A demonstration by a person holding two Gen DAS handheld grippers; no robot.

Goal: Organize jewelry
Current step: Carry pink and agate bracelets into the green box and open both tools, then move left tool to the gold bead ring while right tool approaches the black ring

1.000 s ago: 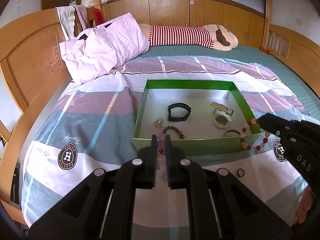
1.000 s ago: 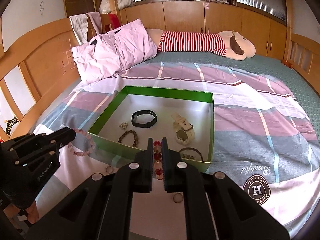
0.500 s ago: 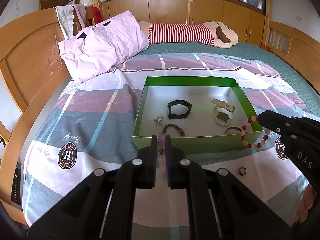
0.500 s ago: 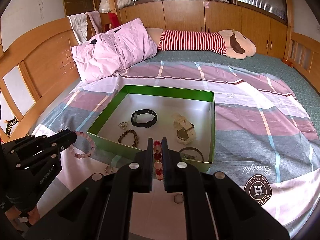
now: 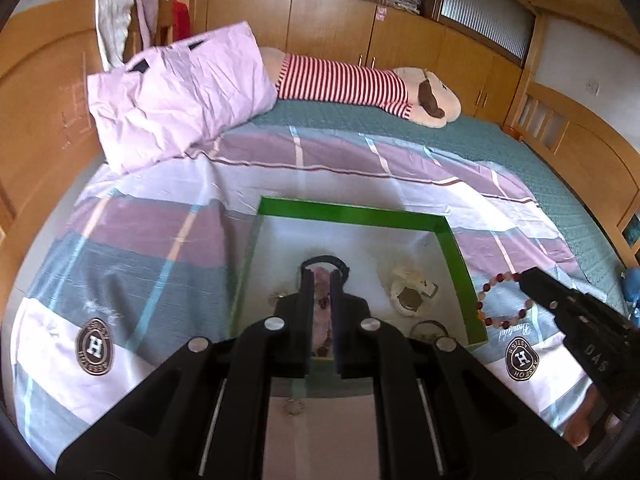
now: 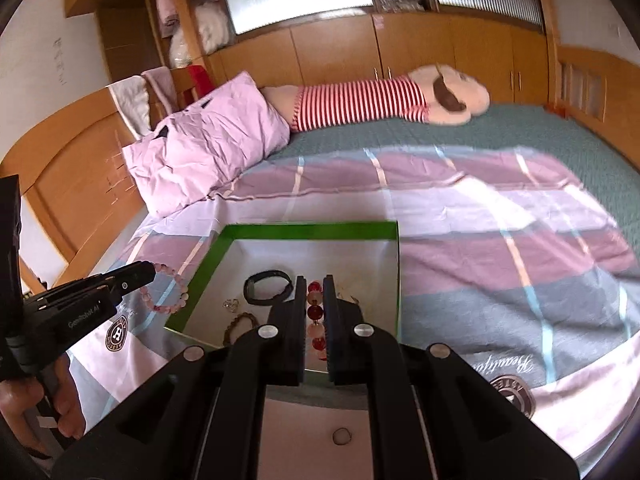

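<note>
1. Plainly, the left gripper (image 5: 322,280) has its fingers clamped narrow on a pale pink bead bracelet (image 6: 170,290), which hangs as a loop from the tips; in the right wrist view it hangs over the bedspread just beside the left wall of the green box (image 6: 304,230)
2. Likewise the right gripper (image 6: 315,286) has its fingers pressed together on a red and pink bead bracelet (image 5: 502,300), whose beads show in the slit between them; in the left wrist view its loop hangs just beside the right wall of the box
3. Inside the white-floored box lie a black band (image 6: 267,286), a brown bead bracelet (image 6: 240,322), a small silvery piece (image 6: 231,304), a cream watch (image 5: 412,292) and a thin dark bangle (image 5: 430,328)
4. On the checked bedspread (image 6: 500,240) near the front of the box lie a small ring (image 6: 342,436) and a little beaded ring (image 5: 293,407), both outside it
5. Behind the box sit a pink pillow (image 5: 180,96) and a striped plush toy (image 5: 360,88)
6. Part of a hand (image 6: 36,404) shows on the left gripper's handle
</note>
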